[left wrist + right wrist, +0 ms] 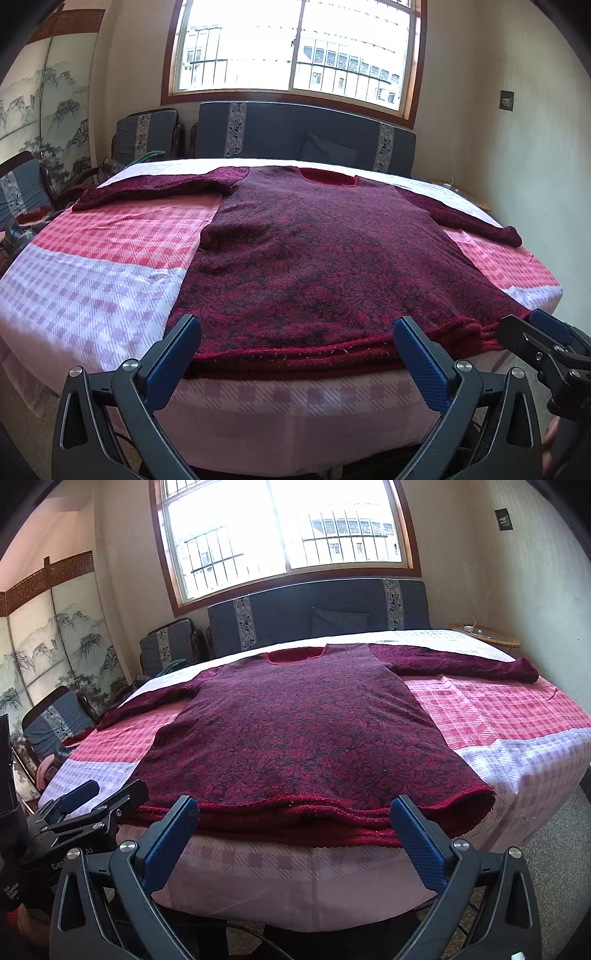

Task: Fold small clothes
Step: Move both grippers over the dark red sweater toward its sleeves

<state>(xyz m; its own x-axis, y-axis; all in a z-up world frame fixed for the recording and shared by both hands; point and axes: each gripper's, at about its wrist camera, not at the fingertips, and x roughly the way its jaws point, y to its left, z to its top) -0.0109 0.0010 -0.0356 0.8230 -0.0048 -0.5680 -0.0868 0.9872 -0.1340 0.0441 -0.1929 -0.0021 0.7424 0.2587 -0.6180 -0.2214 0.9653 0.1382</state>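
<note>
Dark red patterned sweater [325, 254] lies flat, front up, on the bed [96, 280], which wears a pink-and-white checked sheet. Hem runs along the near edge of the bed, neckline toward the far edge under the window [295, 48]. Both sleeves spread outward toward the side edges.

Left tool [295, 332]: spread wide, holding nothing, hovering just short of the hem on the near-left stretch. Right tool [291, 812]: likewise wide open and empty, facing the hem's near-right stretch. Neither touches cloth that I can see.

Handling, as a judgement: a thick fuzzy knit, soft and limp, moderately heavy for a garment. It should drape and sag when lifted, not slide much on the sheet. The ribbed hem looks doubled and firm, a good pinch point; so are the shoulder seams and cuffs. Pinching only the top layer would let the layers separate.

View differences: the left wrist view shows the left sleeve [155, 188] in full, lying bunched near the far-left corner, and the right tool entering at its right margin. The right wrist view shows the right sleeve [461, 661] stretched out to its cuff near the far-right corner, plus a small round side table [487, 635] beyond; the left tool appears at its lower left. The hem's right corner curls up slightly there, less plain in the other view.
</note>
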